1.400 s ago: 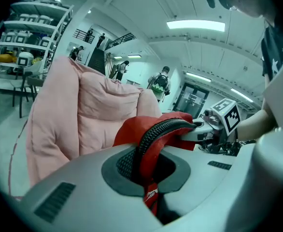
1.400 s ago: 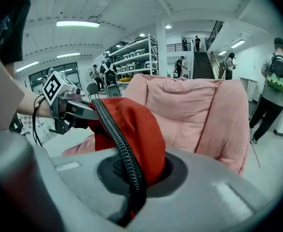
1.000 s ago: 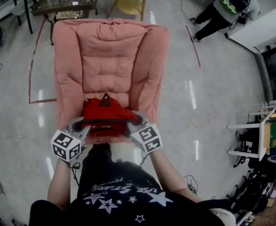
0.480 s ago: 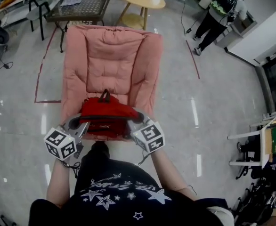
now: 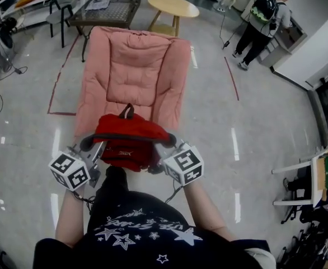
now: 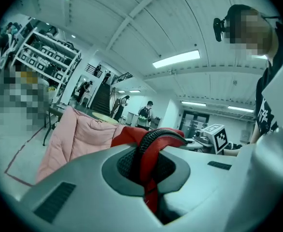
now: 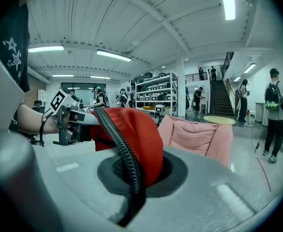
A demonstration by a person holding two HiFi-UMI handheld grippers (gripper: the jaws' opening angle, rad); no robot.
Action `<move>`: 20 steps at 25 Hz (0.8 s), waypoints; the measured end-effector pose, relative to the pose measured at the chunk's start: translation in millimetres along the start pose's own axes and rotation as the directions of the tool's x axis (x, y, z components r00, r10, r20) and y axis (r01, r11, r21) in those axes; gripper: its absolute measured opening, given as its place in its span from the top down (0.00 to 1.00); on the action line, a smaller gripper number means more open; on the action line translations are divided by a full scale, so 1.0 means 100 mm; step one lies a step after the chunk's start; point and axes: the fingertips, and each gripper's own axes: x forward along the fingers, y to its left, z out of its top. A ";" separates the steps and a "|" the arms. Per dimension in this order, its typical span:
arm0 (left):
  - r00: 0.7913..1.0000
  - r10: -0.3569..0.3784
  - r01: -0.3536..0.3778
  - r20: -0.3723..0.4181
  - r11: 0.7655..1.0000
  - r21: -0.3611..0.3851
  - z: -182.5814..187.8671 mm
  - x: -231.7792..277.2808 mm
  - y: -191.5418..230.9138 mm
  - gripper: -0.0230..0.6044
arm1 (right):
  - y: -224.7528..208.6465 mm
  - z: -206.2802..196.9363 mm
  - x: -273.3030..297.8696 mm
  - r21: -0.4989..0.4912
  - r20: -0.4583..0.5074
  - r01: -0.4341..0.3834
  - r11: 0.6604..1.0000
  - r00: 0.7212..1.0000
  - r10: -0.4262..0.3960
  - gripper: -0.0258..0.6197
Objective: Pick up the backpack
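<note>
The biggest thing in my head view is the pink armchair [image 5: 135, 72], filling the floor from 12 o'clock down to centre, with a round table [image 5: 173, 5] beyond it at 12. In front of the chair's near edge, at 6 o'clock from its seat, the red backpack [image 5: 127, 140] hangs between my two tools and, as far as I can judge, is clear of the cushion.

The left gripper [image 5: 91, 145] sits at the bag's 9 o'clock, its jaws pinched tight on a padded strap [image 6: 153, 146], red with a black mesh edge. The right gripper [image 5: 167, 144] is at 3 o'clock, its jaws squeezed together on a fold of red fabric and the ribbed black piping [image 7: 124, 149] running along it.

I judge the bag to be soft and fairly light: it sags in the middle and bunches where I pinch it, so it will swing and droop, not hold a shape. The fabric is not slippery and nothing about it looks fragile. The padded strap and piped seam are the sound places to hold, since thin cloth alone could creep out.

A small label [image 5: 125, 149] on the front is too small to read. The print on my shirt [image 5: 141, 228] is not legible either.
</note>
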 end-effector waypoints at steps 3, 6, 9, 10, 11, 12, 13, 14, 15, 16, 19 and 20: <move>1.000 0.013 -0.013 0.007 1.000 0.000 -0.16 -0.23 -0.38 0.95 | 0.21 -0.08 -0.35 0.046 0.026 -0.027 0.999 0.999 0.026 0.95; 0.999 0.034 -0.034 -0.003 0.999 -0.006 -0.34 -0.44 -0.63 0.95 | 0.41 -0.20 -0.59 0.087 0.030 -0.054 0.995 0.998 0.052 0.95; 0.997 0.059 -0.059 -0.040 0.998 -0.004 -0.49 -0.64 -0.79 0.95 | 0.60 -0.30 -0.73 0.113 0.027 -0.082 0.990 0.996 0.080 0.95; 0.997 0.059 -0.059 -0.046 0.998 0.003 -0.50 -0.68 -0.83 0.95 | 0.63 -0.31 -0.76 0.117 0.030 -0.091 0.989 0.996 0.088 0.95; 0.997 0.054 -0.053 -0.047 0.999 0.010 -0.51 -0.72 -0.88 0.95 | 0.65 -0.32 -0.78 0.121 0.033 -0.099 0.988 0.995 0.096 0.95; 0.998 0.045 -0.044 -0.044 0.999 0.012 -0.52 -0.76 -0.94 0.95 | 0.68 -0.33 -0.80 0.126 0.035 -0.108 0.986 0.994 0.105 0.95; 0.999 0.037 -0.037 -0.037 0.999 0.007 -0.53 -0.79 -0.99 0.95 | 0.71 -0.35 -0.82 0.129 0.036 -0.116 0.985 0.993 0.112 0.95; 0.999 0.031 -0.031 -0.031 0.999 -0.004 -0.55 -0.81 -1.02 0.95 | 0.73 -0.38 -0.84 0.129 0.035 -0.121 0.984 0.993 0.117 0.95; 0.999 0.029 -0.029 -0.028 0.999 -0.015 -0.55 -0.82 -1.03 0.95 | 0.74 -0.39 -0.84 0.126 0.031 -0.121 0.985 0.993 0.118 0.95; 0.999 0.028 -0.028 -0.026 0.999 -0.023 -0.56 -0.82 -1.02 0.95 | 0.75 -0.41 -0.84 0.123 0.027 -0.119 0.985 0.993 0.116 0.95; 0.999 0.028 -0.029 -0.024 0.999 -0.036 -0.54 -0.87 -0.97 0.95 | 0.81 -0.40 -0.82 0.108 0.018 -0.107 0.988 0.994 0.105 0.95; 0.999 0.028 -0.028 -0.023 0.999 -0.038 -0.53 -0.91 -0.95 0.95 | 0.85 -0.38 -0.82 0.097 0.013 -0.103 0.990 0.995 0.102 0.95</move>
